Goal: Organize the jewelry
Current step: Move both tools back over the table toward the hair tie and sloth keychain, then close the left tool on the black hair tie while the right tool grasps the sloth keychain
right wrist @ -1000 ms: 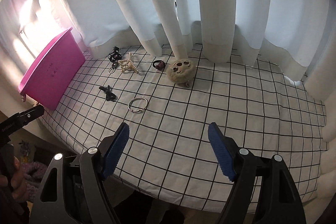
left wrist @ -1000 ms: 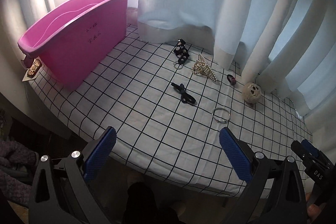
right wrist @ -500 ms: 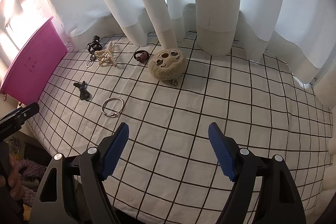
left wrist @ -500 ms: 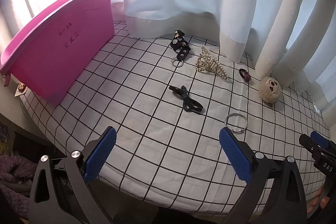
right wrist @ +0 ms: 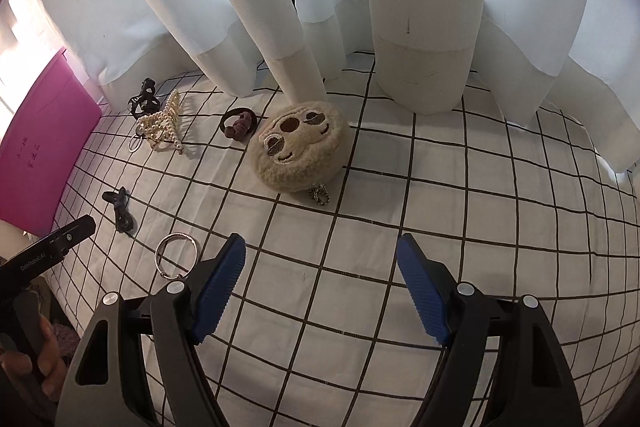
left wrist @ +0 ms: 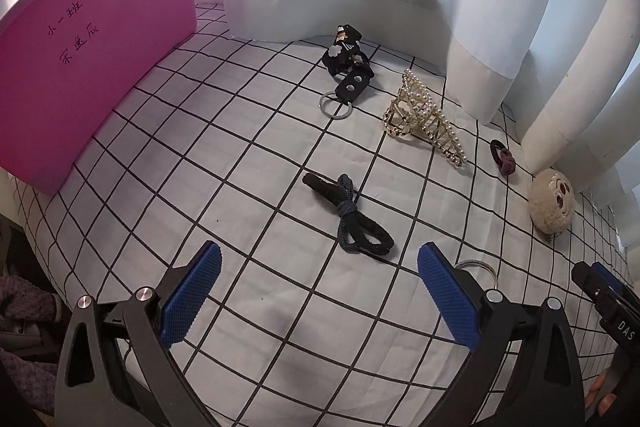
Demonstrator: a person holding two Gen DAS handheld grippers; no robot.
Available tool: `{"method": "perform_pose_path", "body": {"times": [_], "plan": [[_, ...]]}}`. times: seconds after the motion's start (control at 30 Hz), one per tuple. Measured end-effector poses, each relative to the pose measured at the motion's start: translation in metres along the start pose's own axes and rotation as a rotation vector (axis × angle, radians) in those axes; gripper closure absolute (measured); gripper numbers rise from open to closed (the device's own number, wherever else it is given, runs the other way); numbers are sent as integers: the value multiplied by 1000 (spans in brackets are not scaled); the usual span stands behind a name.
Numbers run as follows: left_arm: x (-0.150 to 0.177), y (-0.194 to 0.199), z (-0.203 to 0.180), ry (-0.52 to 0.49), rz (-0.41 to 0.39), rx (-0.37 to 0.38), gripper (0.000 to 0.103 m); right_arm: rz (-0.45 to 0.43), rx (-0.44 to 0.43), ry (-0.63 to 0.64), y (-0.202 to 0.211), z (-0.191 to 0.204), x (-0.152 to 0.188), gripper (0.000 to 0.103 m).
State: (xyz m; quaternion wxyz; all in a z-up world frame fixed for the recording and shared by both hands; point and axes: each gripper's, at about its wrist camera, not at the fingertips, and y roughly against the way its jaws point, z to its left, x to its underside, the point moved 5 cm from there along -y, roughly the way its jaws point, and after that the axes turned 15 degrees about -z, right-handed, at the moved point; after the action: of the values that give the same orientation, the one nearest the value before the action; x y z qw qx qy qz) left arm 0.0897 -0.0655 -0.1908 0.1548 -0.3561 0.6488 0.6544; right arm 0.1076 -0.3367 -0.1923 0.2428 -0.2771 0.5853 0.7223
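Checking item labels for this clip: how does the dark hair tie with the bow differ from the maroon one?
The dark bow hair tie lies stretched long and flat in the middle of the checked cloth; the maroon hair tie is a smaller, round black loop with a maroon knot, lying farther back by the curtain. The first is navy and black throughout. Both lie loose on the cloth, untouched by either gripper.

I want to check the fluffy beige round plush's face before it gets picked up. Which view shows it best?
The right wrist view: the fluffy beige round plush lies large and near the middle, its embroidered face and small metal chain clear. The left wrist view shows the plush small and stretched at the right edge, by the white curtain.
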Motion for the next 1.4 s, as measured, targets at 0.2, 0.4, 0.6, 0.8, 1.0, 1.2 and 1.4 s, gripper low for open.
{"method": "perform_pose_path", "body": {"times": [0.2, 0.4, 0.6, 0.8, 1.0, 1.2, 1.4], "plan": [[3, -17, 2, 37, -28, -30, 6, -52, -68, 17, -21, 5, -7, 28], [8, -24, 2, 108, -56, -37, 6, -60, -98, 82, -34, 14, -8, 28], [17, -37, 6, 108, -48, -83, 6, -54, -104, 107, -42, 16, -4, 28], [15, -41, 4, 98, -58, -101, 6, -54, -85, 99, -50, 16, -8, 28], [13, -48, 0, 83, -54, -158, 6, -48, -36, 137, -60, 17, -11, 28], [9, -55, -4, 87, -58, -188, 5, -40, -10, 143, -69, 17, -13, 28], [7, -57, -6, 85, -96, -192, 5, -58, 6, 159, -75, 19, -17, 28]]}}
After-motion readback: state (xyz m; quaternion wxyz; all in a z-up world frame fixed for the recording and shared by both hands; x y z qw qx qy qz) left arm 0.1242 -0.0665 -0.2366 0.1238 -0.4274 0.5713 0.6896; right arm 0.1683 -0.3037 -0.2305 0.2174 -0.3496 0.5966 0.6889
